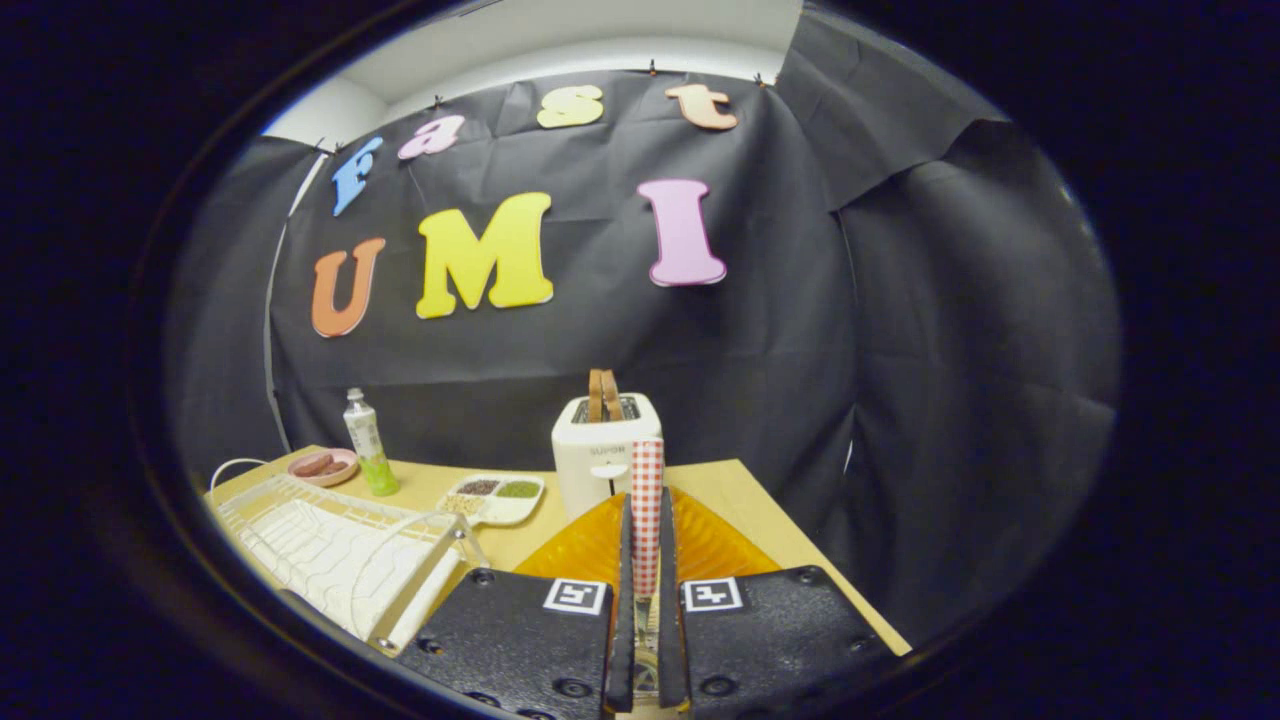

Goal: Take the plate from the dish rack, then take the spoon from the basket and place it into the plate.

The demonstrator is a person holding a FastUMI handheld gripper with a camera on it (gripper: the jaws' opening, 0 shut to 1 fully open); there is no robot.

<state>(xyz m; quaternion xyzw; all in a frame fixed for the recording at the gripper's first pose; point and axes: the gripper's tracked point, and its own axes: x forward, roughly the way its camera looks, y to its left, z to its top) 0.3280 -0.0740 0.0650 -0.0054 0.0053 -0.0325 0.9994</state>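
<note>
My gripper (646,560) is clenched on the red-and-white checked handle of the spoon (647,510), which stands upright between my fingers. Just beyond them lies the ribbed amber plate (590,545) on the pale wooden table (770,520). Behind it stands a white toaster (603,450) with bread in its slots. Off to my left sits the white wire dish rack (330,550), with a divided white snack tray (497,497) and a green bottle (368,445) beyond it

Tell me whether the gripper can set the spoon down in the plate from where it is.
Probably yes. The gripper is shut on the spoon by its checkered handle, and the orange plate lies just ahead of the fingers with nothing in between; the toaster stands beyond it.
</note>
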